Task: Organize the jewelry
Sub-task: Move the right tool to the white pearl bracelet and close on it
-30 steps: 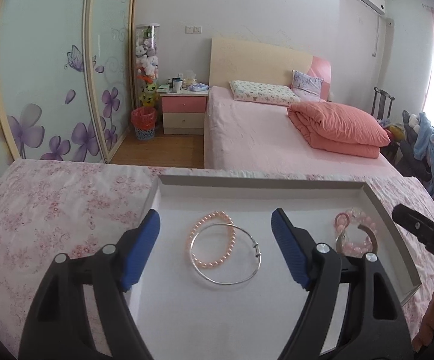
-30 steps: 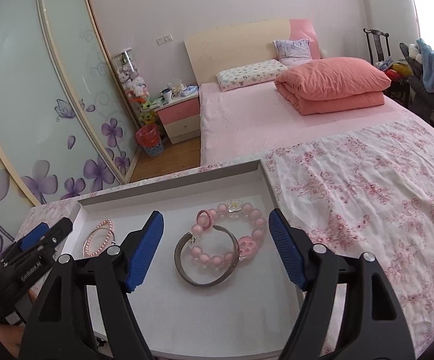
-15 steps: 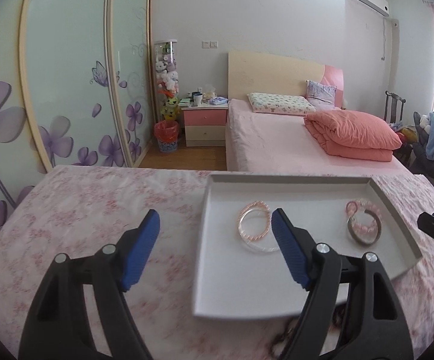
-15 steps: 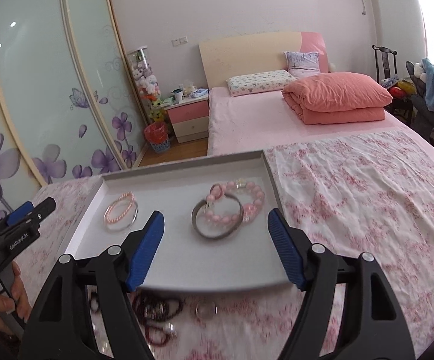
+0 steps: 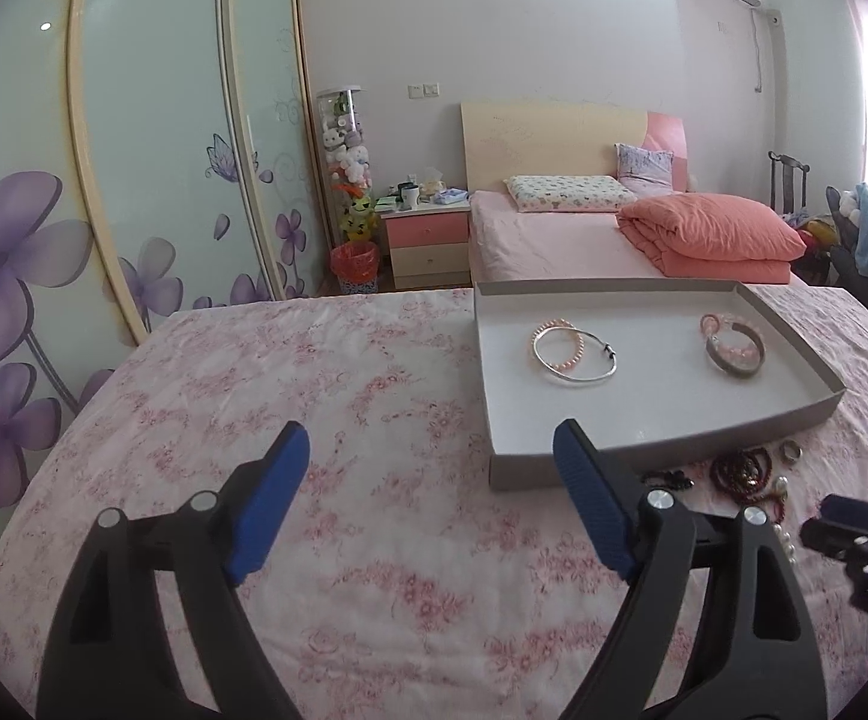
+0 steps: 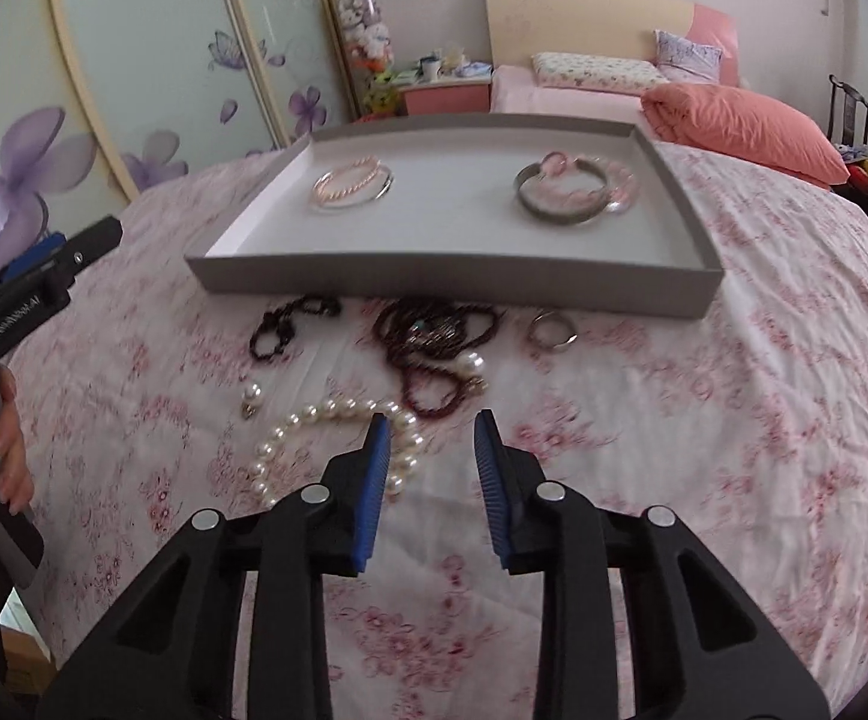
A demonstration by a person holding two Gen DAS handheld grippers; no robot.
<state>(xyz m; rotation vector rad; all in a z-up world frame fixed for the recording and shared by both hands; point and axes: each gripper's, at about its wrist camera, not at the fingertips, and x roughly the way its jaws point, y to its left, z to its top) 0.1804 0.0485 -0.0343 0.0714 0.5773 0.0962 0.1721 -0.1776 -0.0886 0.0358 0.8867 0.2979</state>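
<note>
Bedroom, floral bedspread (image 6: 733,360) as work surface. Loose jewelry sits just in front of the grey tray (image 6: 451,282): white pearl bracelet (image 6: 314,438) nearest, dark red bead strands (image 6: 434,330) at its 1 o'clock, black bead bracelet (image 6: 284,330) at 11, small ring (image 6: 550,333) further right. Tray already holds two paired sets: pink pearl bracelet with silver bangle (image 6: 353,183), pink bead bracelet with grey cuff (image 6: 571,192). Likely sorted by colour. Right gripper (image 6: 428,450) fingers narrowing, nothing between them yet; pearls touch the left finger's tip, probably the next pick. Left gripper (image 5: 428,492) fingers wide and opening, empty, parked at tray's 7 o'clock, clear of the pile.
</note>
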